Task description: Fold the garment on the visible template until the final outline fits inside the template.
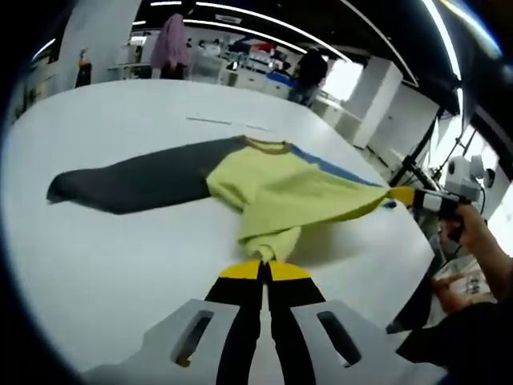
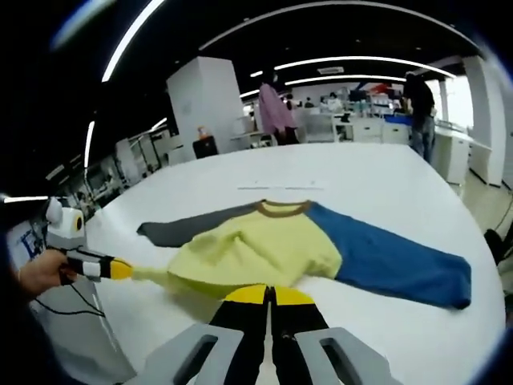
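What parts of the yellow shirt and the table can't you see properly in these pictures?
- Left gripper view: the blue sleeve is mostly hidden behind the lifted yellow body of the shirt.
- Both views: the pinched hem is hidden inside the shut left gripper and right gripper.
- Right gripper view: the thin line marks on the white table are too faint to tell whether they are the template.

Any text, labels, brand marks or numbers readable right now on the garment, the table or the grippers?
None can be read.
Garment: plain yellow body, grey and blue sleeves, no print or tag showing.
Table: faint thin marks near the far edge, too small to read as text.
Left gripper and right gripper: no lettering visible.
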